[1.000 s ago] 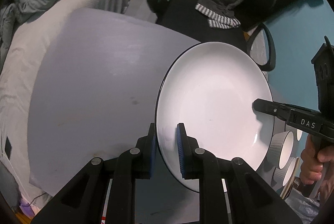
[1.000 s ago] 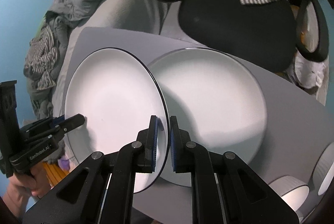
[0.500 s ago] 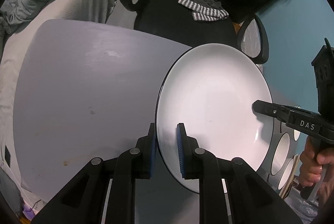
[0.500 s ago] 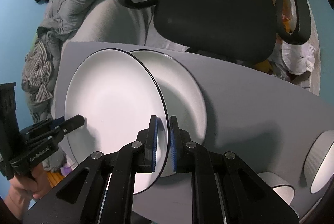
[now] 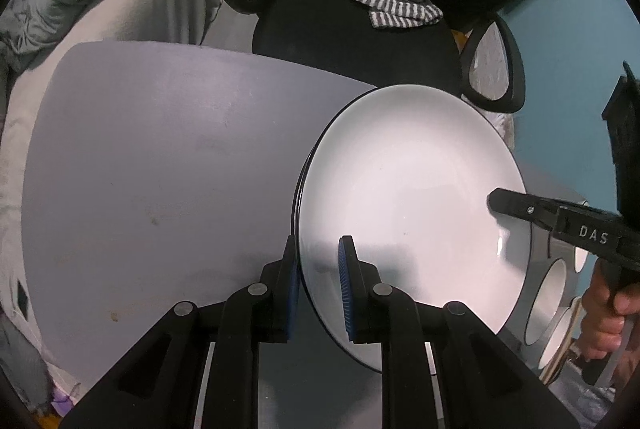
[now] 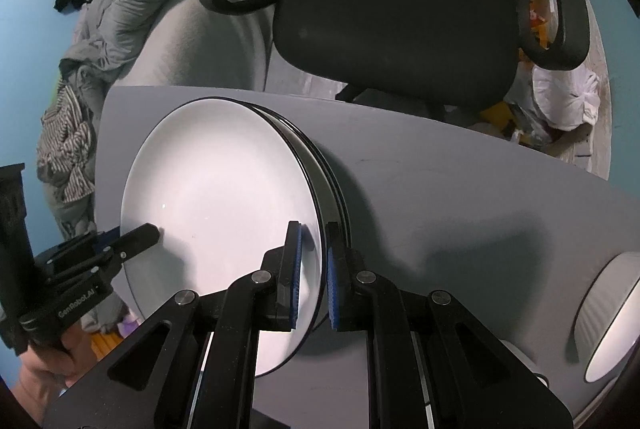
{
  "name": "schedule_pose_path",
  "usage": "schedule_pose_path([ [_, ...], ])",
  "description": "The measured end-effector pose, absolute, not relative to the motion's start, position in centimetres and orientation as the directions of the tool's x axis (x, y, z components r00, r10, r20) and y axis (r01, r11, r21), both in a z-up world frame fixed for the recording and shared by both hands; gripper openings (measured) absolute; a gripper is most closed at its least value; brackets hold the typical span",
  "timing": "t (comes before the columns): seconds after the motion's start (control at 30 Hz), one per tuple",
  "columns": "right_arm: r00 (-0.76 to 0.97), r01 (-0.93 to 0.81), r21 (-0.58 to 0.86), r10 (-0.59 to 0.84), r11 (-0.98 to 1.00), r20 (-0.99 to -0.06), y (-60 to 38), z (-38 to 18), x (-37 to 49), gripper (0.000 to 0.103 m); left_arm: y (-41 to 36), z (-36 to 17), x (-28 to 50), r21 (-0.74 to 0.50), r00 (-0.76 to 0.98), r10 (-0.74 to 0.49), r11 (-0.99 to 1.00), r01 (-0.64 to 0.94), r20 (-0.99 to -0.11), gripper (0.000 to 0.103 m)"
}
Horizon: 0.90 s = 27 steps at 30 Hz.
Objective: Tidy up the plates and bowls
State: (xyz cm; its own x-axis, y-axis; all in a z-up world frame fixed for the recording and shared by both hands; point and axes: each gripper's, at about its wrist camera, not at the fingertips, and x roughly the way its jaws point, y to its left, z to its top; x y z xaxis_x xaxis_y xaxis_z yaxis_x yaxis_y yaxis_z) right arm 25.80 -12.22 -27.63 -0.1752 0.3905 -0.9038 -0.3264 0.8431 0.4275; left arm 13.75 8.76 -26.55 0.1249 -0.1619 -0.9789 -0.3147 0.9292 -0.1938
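both grippers clamp plate (image 5: 412, 197) (opposite rims)

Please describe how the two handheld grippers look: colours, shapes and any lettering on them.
Both are black linkage frames with round silver pivot pins and flat fingers lined with ribbed blue pads. The left gripper carries white "GenRobot.AI" lettering on its side, seen from the right wrist view. The right gripper shows white "DAS" lettering, seen from the left wrist view. No sleeve or cable is visible.
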Motion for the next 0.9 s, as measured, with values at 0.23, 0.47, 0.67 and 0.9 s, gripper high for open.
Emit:
schedule_pose_path([
  [0.23,-0.201,-0.311,0.418,0.371,0.853,-0.907,-12.1,-28.3,25.8,0.011,8.0,-27.7,13.9,-0.125,0.051,-0.115,0.949,-0.291,-0.992,0.018],
  [0.47,-0.221,-0.277,0.399,0.346,0.874,-0.912,-12.0,-28.0,26.1,0.012,7.7,-27.5,14.0,-0.127,0.051,-0.117,0.952,-0.279,-0.992,0.018],
  [0.67,-0.252,-0.240,0.393,0.334,0.888,-0.908,-11.8,-28.0,26.2,0.021,7.6,-27.3,14.7,-0.114,0.039,-0.108,0.955,-0.273,-0.993,0.018],
  [0.9,-0.267,-0.242,0.364,0.299,0.899,-0.916,-10.9,-27.2,26.1,0.044,7.4,-27.1,15.0,-0.106,0.035,-0.100,0.957,-0.272,-0.994,0.018],
])
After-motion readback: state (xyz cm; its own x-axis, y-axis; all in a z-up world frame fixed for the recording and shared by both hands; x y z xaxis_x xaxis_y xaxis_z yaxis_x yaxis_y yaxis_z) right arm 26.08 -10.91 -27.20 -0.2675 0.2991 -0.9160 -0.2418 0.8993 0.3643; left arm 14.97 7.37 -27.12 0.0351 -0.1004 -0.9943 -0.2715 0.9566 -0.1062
